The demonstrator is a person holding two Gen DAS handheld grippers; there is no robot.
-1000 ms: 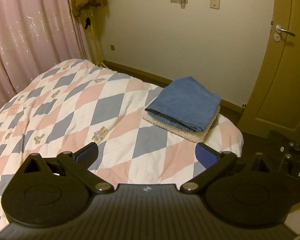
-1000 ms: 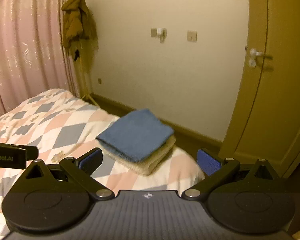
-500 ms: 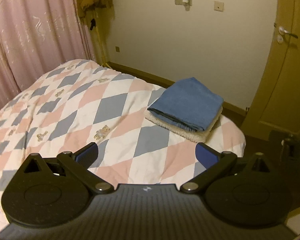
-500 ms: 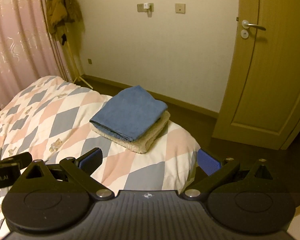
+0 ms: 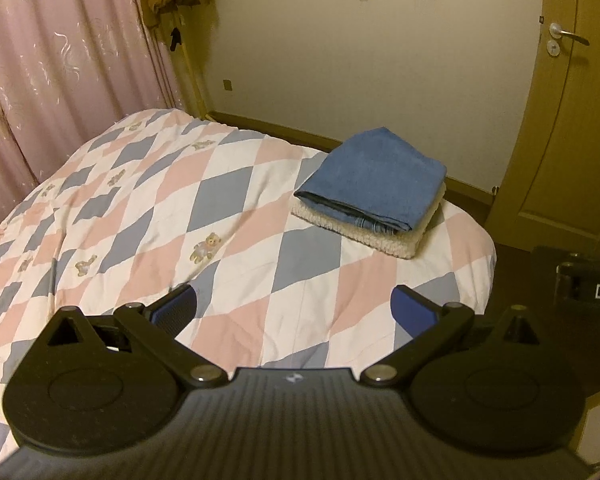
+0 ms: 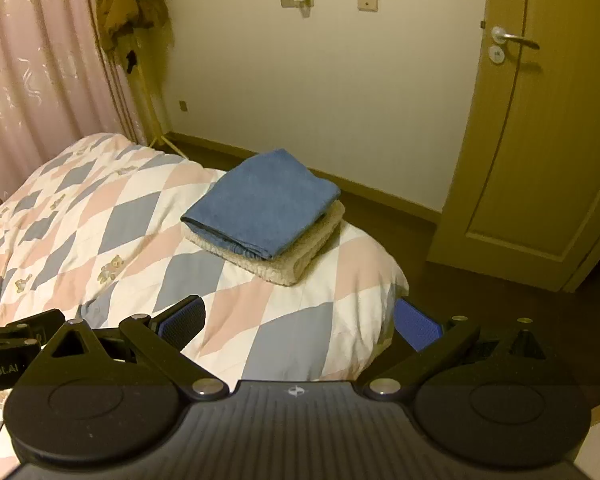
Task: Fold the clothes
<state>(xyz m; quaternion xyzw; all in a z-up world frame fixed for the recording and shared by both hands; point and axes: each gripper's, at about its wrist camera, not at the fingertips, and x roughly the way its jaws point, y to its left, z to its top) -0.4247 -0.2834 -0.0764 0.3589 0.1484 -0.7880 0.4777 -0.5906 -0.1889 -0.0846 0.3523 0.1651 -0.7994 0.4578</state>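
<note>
A bed [image 5: 148,216] under a quilt of pink, grey-blue and white diamonds with small teddy bears filled the left of the room. Pale pink curtains [image 5: 60,60] hung behind it, and a brown coat [image 6: 126,0] drooped from a stand in the corner. The cream wall [image 5: 360,72] carried sockets and a switch plate [image 6: 367,1], with a dark skirting board [image 6: 380,196] below. At right stood a closed tan door [image 6: 540,140] with a metal handle [image 6: 514,38] above dark floor [image 6: 480,300]; the light was dim and yellowish
</note>
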